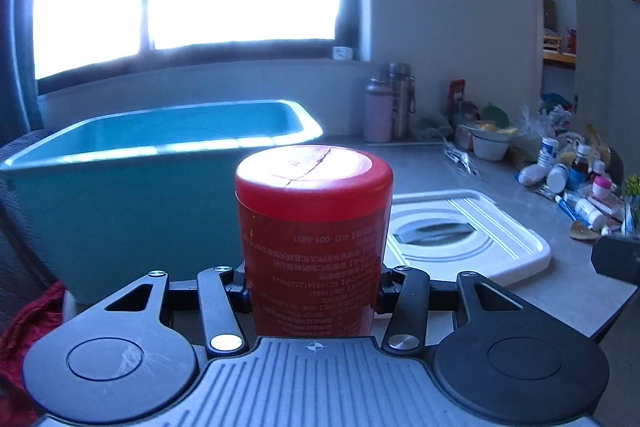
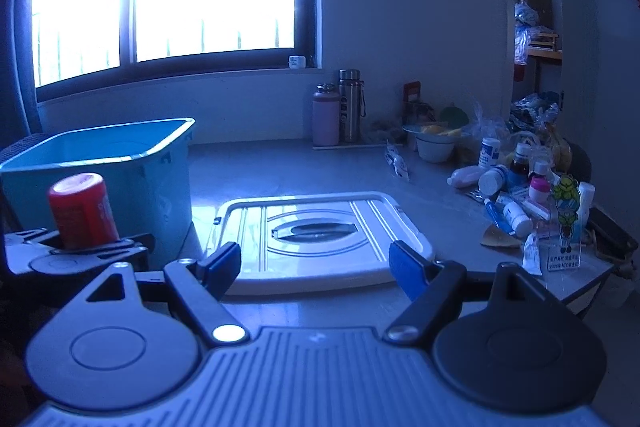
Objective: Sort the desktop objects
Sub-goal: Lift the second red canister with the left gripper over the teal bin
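A red cylindrical can with a red lid and upside-down print stands upright between the jaws of my left gripper, which is shut on it above the table. The same red can and left gripper show at the left of the right wrist view, in front of the teal bin. That teal bin sits just behind the can, its top uncovered. My right gripper is open, blue pads wide apart with nothing between them, in front of the white bin lid.
The white lid lies flat on the grey table. Several small bottles and tubes crowd the right edge beside a white bowl. Two flasks stand at the back wall under a bright window.
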Available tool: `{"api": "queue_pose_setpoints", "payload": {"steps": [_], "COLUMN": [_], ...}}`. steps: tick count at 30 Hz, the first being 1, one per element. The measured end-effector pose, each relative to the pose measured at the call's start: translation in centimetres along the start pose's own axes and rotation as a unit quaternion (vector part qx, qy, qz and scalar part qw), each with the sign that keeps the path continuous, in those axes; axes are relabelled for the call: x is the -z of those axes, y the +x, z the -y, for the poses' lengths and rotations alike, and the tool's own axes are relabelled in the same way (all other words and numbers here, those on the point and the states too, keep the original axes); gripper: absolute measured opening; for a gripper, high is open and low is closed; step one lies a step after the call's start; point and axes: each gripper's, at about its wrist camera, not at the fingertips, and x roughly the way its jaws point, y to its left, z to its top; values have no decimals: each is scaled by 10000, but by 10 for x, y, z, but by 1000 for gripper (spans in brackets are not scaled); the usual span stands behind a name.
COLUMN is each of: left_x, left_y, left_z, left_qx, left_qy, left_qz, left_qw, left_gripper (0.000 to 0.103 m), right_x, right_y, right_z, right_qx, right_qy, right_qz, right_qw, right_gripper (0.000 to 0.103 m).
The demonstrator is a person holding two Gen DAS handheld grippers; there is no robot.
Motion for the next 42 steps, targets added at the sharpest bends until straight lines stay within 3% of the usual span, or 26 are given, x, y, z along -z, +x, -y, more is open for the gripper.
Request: {"api": "queue_pose_setpoints", "payload": {"steps": [10, 19, 27, 34, 42], "left_x": [-45, -96, -141, -172, -181], "left_y": [-30, -25, 7, 45, 104], "left_z": [-33, -77, -100, -129, -169], "left_qx": [-477, -794, -834, -815, -910], "left_qy": [-93, -340, -287, -350, -619], "left_qz": [119, 297, 434, 312, 79], "left_qw": [9987, 9958, 9952, 9956, 9939], "left_gripper": [50, 50, 50, 50, 50], "right_x": [-12, -28, -43, -59, -62], "right_y": [5, 22, 47, 68, 85], "right_z": [-14, -35, -55, -69, -81], "right_qx": [-342, -574, -660, -628, -569], "right_qy": [60, 29, 21, 100, -5], "right_qz": [54, 136, 214, 262, 251], "right_qw": [9994, 9983, 9976, 9976, 9981], "right_gripper": [81, 81, 81, 81, 81]}}
